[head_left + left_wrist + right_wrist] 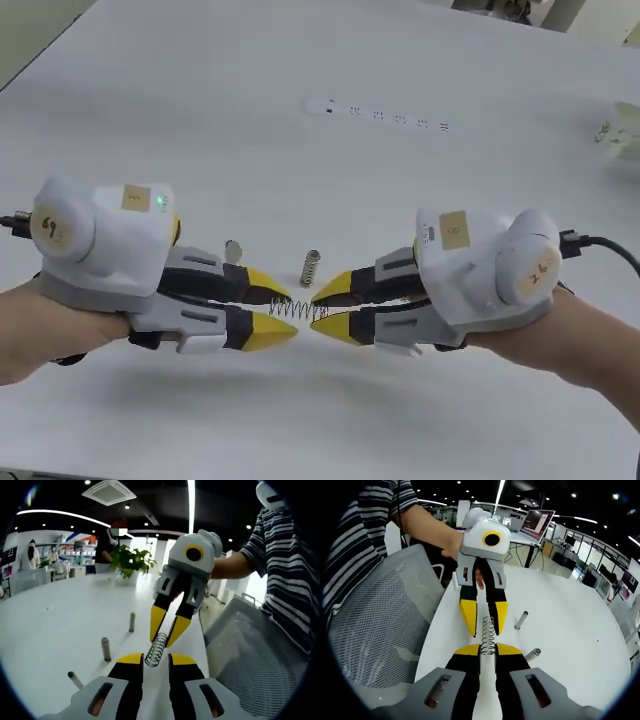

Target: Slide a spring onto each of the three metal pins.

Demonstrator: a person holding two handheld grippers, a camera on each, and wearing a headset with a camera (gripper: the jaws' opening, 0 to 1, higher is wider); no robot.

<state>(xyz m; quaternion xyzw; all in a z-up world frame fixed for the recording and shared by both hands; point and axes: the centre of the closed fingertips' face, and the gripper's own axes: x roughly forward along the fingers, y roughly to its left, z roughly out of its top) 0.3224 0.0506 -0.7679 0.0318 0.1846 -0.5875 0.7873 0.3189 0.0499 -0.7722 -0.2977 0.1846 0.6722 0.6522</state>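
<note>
In the head view we hold a loose spring (300, 312) in the air between the left gripper (283, 313) and the right gripper (328, 306), tips facing, above the white table (200, 120). Just behind it stand a bare pin (233, 252) and a sprung pin (311, 268).

In the left gripper view our own jaws stand wider apart than the coil, with its near end loose between them. A far pin (132, 622) looks ribbed, but we cannot tell whether it is loaded.

In the right gripper view our jaws pinch the spring's other end, so the right gripper carries it.

We judge this a regrip in mid-air, with at least one pin left to load. Next we need one firm hold, then the bore lined up over the bare pin's tip.
</note>
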